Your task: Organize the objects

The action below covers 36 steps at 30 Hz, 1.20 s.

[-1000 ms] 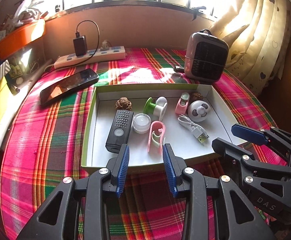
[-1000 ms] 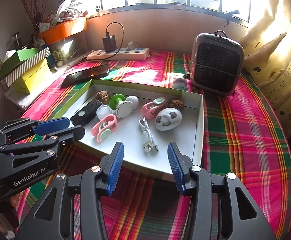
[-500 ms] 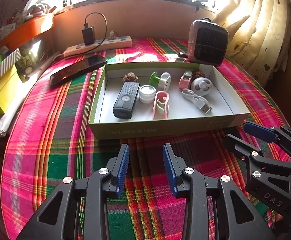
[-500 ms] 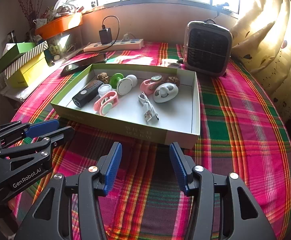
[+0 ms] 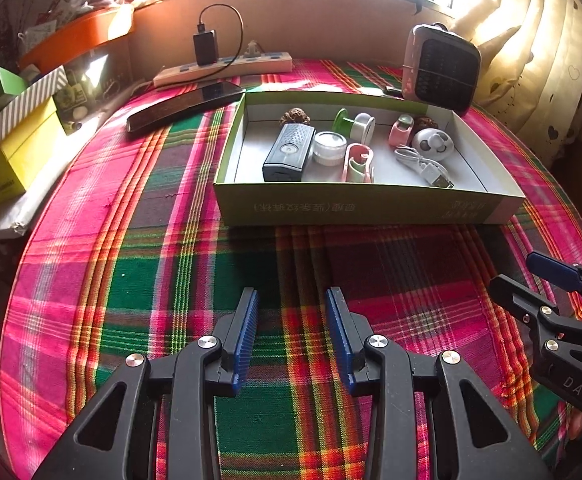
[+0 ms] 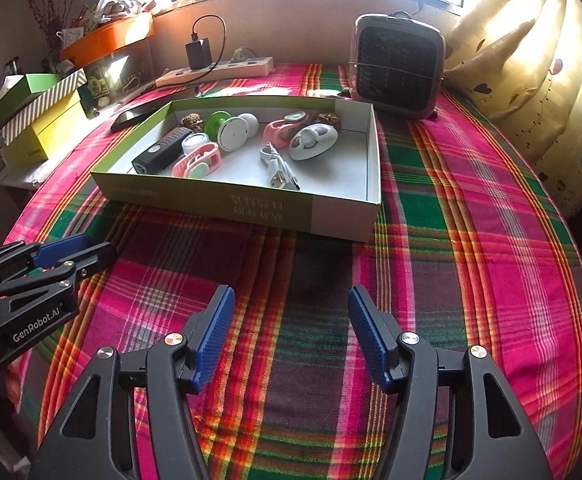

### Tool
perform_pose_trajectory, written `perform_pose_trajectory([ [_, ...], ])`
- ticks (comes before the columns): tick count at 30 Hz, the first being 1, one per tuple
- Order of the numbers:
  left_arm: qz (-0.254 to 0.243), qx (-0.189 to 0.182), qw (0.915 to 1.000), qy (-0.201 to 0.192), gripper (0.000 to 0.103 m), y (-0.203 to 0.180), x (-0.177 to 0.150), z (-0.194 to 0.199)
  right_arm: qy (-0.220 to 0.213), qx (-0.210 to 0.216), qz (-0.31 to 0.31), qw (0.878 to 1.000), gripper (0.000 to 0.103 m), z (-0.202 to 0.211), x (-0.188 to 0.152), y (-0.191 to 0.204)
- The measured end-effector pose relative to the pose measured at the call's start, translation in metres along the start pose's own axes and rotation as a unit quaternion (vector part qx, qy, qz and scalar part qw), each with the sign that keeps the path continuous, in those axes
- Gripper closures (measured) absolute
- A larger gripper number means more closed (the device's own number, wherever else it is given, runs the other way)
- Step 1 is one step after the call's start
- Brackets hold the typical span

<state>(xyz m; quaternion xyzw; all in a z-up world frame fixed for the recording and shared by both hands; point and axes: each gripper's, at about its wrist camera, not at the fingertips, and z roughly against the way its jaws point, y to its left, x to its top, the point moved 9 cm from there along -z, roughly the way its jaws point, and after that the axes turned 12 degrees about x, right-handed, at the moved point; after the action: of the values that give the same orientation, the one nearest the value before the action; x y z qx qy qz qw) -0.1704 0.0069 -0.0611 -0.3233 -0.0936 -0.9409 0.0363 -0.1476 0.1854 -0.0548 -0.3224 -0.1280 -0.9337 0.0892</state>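
A shallow green-and-white box (image 5: 355, 210) (image 6: 251, 204) sits on the plaid cloth. In it lie a black device (image 5: 289, 152) (image 6: 163, 154), a white round tin (image 5: 329, 148), a pink clip (image 5: 358, 162) (image 6: 197, 164), a green-and-white spool (image 5: 353, 122) (image 6: 227, 128), a white cable (image 5: 423, 164) (image 6: 277, 166), a white round gadget (image 5: 433, 146) (image 6: 313, 142) and a small pink item (image 5: 401, 130) (image 6: 285, 126). My left gripper (image 5: 291, 336) is open and empty, well short of the box. My right gripper (image 6: 291, 336) is open and empty, also near the table's front.
A small heater (image 5: 441, 68) (image 6: 397, 66) stands behind the box at the right. A phone (image 5: 185, 106) and a power strip (image 5: 223, 68) with a charger lie at the back left. Yellow and striped boxes (image 5: 7, 140) sit off the left edge. Curtains hang at the right.
Both grippers have drawn back from above the box toward the table's front edge. The box and its contents have not moved. Both stay open.
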Motion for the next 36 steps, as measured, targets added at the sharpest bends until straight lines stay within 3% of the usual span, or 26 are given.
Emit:
perform_pose_trajectory([
  [16,0.010,0.016,0.9997,-0.014,0.066,0.000,-0.004,0.002,0.002,-0.023,-0.009,1.000,0.033,0.006,-0.011,-0.014],
  [22,0.011,0.016,0.9997,-0.014,0.066,0.000,-0.004,0.002,0.004,-0.030,-0.021,0.999,0.024,0.005,-0.012,-0.019],
  [36,0.013,0.015,0.9997,-0.013,0.066,0.000,-0.004,0.002,0.005,-0.031,-0.020,0.999,0.023,0.005,-0.012,-0.019],
])
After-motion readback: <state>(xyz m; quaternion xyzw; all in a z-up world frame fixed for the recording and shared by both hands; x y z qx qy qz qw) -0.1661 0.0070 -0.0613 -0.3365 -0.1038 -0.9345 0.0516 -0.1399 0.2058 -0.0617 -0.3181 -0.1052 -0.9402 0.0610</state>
